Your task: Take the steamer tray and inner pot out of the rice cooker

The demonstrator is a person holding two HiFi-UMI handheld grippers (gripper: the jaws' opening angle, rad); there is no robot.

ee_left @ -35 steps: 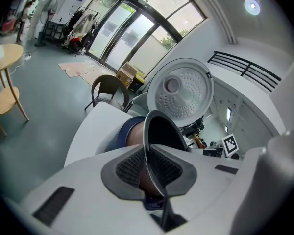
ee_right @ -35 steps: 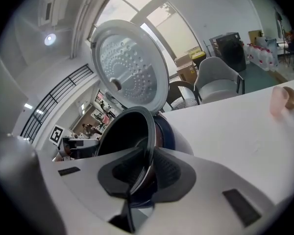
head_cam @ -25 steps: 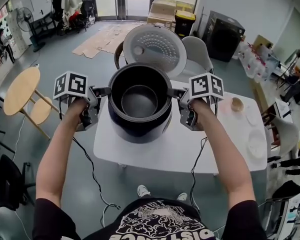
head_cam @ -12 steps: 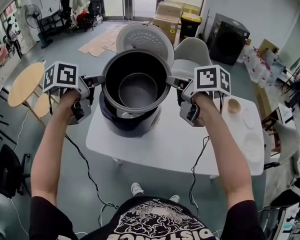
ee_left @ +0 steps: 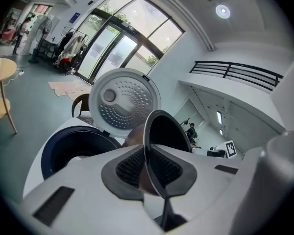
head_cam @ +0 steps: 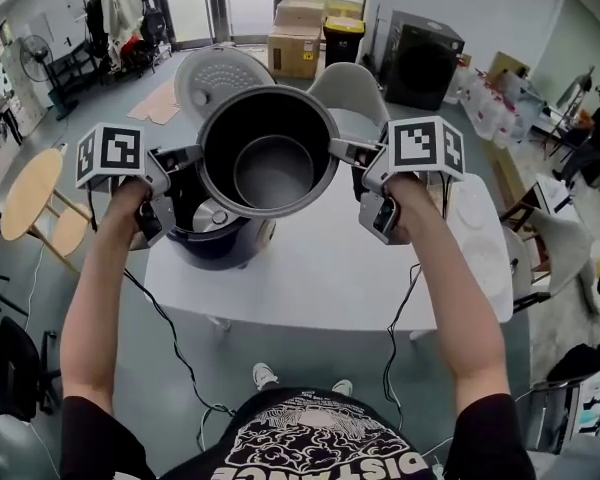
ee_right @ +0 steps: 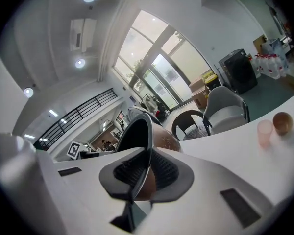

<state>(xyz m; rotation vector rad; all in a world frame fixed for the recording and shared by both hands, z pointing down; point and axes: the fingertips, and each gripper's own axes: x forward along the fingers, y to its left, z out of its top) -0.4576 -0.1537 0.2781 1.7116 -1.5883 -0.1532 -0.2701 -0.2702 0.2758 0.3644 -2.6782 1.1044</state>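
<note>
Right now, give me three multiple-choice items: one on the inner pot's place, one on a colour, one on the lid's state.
1. Where is the inner pot relative to the rice cooker?
A. seated inside it
B. lifted out, its rim pinched by the left gripper and right gripper
C. underneath it
2. What colour is the cooker's body?
A. red
B. yellow
C. dark blue
3. How is the lid?
A. open, standing up
B. shut
C. missing
Key: 1 B, both gripper views show the rim clamped; 2 C, the empty shell looks navy; 3 A, its perforated underside shows.
</note>
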